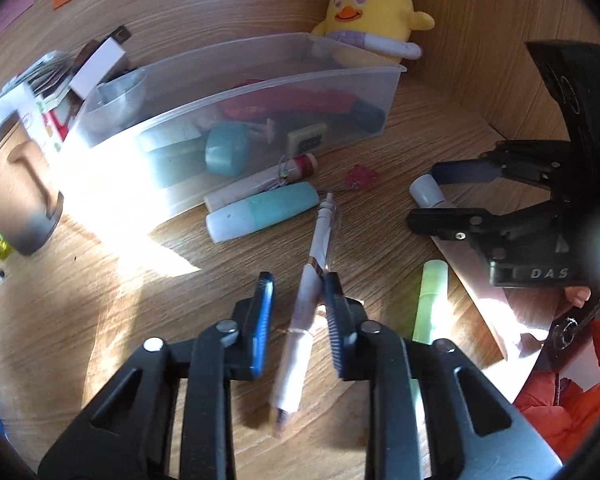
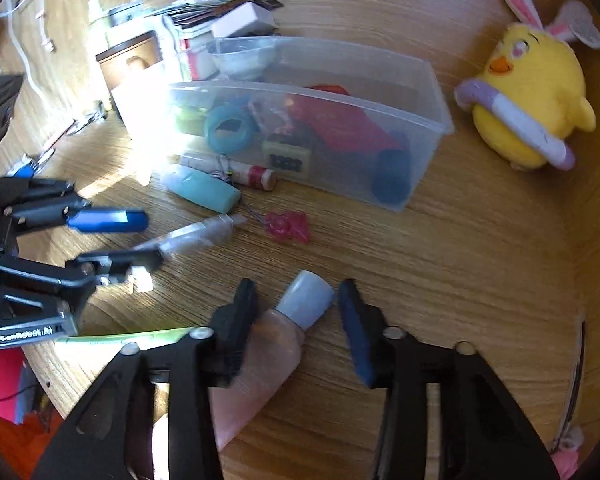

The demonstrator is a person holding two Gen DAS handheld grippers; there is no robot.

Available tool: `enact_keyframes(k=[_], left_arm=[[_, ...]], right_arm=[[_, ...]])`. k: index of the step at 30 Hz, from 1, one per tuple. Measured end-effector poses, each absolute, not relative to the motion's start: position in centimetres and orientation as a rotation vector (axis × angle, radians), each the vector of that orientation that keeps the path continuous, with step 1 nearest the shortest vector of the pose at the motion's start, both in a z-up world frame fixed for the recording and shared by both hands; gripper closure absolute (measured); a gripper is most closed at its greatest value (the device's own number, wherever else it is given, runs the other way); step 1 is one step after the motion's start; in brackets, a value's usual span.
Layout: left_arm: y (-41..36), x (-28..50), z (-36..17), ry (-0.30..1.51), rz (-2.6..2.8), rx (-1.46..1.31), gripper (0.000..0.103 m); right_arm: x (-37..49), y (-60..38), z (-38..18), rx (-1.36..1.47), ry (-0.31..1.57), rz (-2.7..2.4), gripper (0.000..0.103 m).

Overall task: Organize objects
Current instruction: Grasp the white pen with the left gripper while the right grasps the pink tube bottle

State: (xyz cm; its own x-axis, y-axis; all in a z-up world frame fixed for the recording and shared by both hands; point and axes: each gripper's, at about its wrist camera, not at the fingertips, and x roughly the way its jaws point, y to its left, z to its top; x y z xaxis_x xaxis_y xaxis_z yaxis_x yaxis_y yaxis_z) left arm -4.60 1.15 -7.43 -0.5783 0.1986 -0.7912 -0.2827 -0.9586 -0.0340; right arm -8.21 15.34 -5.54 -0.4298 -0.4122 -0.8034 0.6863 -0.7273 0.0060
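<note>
Wood-grain table (image 1: 100, 320) runs under both our grippers, lit by a hard patch of sun at the left. Our left gripper (image 1: 298, 300) points forward and low over the surface with its jaws spread apart; a white pen (image 1: 320, 248) lies between the blue pads, touching the right pad, with a gap on the left side, so nothing is clamped. Our right gripper (image 2: 296, 308) also sits low, jaws released, straddling a pinkish tube (image 2: 260, 368) with a grey-blue cap; the tube lies against the left finger and clear of the right one.

Ahead of both stands a clear plastic bin (image 2: 432, 92), already holding a red item, a teal ring and other small things. Just in front of its near wall lie a teal-and-white bottle (image 1: 260, 212) and a slim white stick (image 1: 256, 182), touching each other. A pink charm (image 2: 288, 226) lies apart from them on bare wood between the bin and our right gripper. A green tube (image 1: 432, 300) lies between the two grippers near the table's curved edge. A yellow plush chick (image 2: 532, 112) sits right of the bin, with open wood around it.
</note>
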Motion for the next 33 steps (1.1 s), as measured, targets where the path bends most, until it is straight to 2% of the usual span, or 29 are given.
enact_keyframes(k=[1, 4, 10, 12, 13, 16, 17, 22, 27, 29, 30, 32, 33], left_arm=[[0.8, -4.4, -7.4, 0.123, 2.576, -1.276, 0.087], [0.0, -3.7, -7.4, 0.068, 2.583, -1.294, 0.088], [-0.2, -2.4, -7.3, 0.092, 2.585, -1.321, 0.088], [0.0, -2.5, -7.3, 0.11, 2.58, -1.325, 0.086], [0.2, -2.7, -7.3, 0.115, 2.578, -1.326, 0.083], [0.8, -3.5, -7.4, 0.13, 2.565, -1.32, 0.069], [1.1, -3.7, -7.4, 0.138, 2.559, -1.316, 0.065], [1.8, -5.4, -7.4, 0.186, 2.54, -1.284, 0.063], [1.6, -6.5, -7.3, 0.184, 2.543, -1.261, 0.074], [1.4, -6.6, -7.3, 0.18, 2.55, -1.258, 0.085], [1.3, -6.6, -7.3, 0.173, 2.548, -1.258, 0.087], [1.1, -6.5, -7.3, 0.156, 2.543, -1.257, 0.089], [1.0, -6.3, -7.3, 0.152, 2.549, -1.256, 0.089]], right_arm=[[-8.1, 15.7, -5.4, 1.089, 0.424, -2.19, 0.047], [-7.6, 16.2, -5.3, 1.091, 0.408, -2.203, 0.047], [-6.4, 16.9, -5.8, 1.073, 0.393, -2.2, 0.047], [-6.5, 17.1, -5.7, 1.071, 0.389, -2.191, 0.048], [-6.6, 17.2, -5.7, 1.064, 0.399, -2.191, 0.052], [-6.9, 17.3, -5.6, 1.054, 0.424, -2.19, 0.065], [-7.1, 17.3, -5.6, 1.054, 0.421, -2.186, 0.066], [-8.4, 17.0, -5.5, 1.079, 0.376, -2.167, 0.068], [-9.2, 16.4, -5.6, 1.083, 0.334, -2.167, 0.068], [-9.2, 16.0, -5.6, 1.077, 0.34, -2.176, 0.068], [-9.2, 15.9, -5.6, 1.072, 0.346, -2.18, 0.069], [-9.2, 15.8, -5.6, 1.064, 0.355, -2.184, 0.082], [-9.2, 15.8, -5.6, 1.065, 0.347, -2.178, 0.083]])
